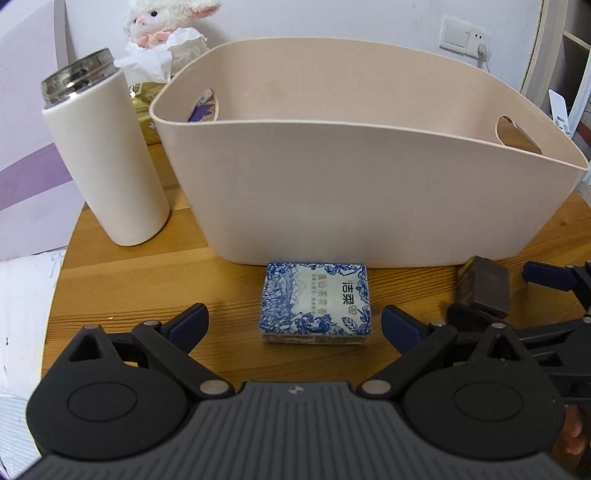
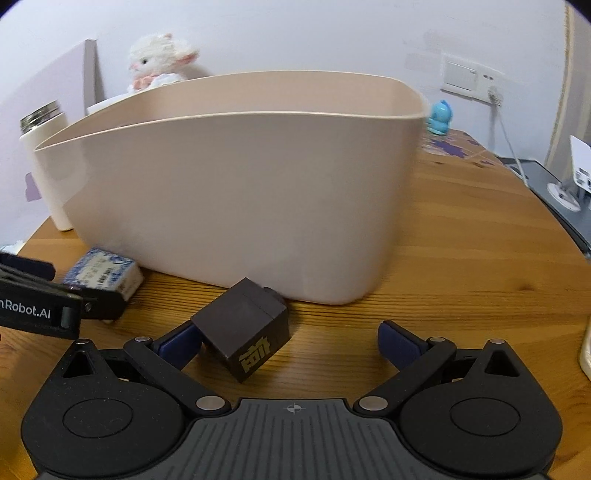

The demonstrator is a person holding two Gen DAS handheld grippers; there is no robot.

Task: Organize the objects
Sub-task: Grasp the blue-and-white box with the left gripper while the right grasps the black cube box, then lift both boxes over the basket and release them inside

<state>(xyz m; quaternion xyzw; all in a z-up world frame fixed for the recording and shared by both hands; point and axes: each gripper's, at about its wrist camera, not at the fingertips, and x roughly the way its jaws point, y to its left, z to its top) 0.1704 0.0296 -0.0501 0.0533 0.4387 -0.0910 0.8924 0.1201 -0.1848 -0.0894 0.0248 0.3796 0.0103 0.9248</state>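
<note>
A blue-and-white tissue pack (image 1: 316,301) lies on the wooden table in front of a large beige plastic basket (image 1: 354,192). My left gripper (image 1: 294,323) is open, its fingers on either side of the pack and apart from it. A dark brown box (image 2: 243,328) with gold lettering lies tilted just before the basket (image 2: 236,199). My right gripper (image 2: 286,341) is open around the box, and its left finger (image 2: 177,341) touches the box. The pack also shows in the right wrist view (image 2: 103,275), and the box in the left wrist view (image 1: 484,286).
A white thermos (image 1: 101,155) stands left of the basket. A plush lamb (image 1: 166,33) and gold item sit behind. A blue toy (image 2: 439,116), a cable and a dark device (image 2: 550,188) are at the table's right. The table edge curves at left.
</note>
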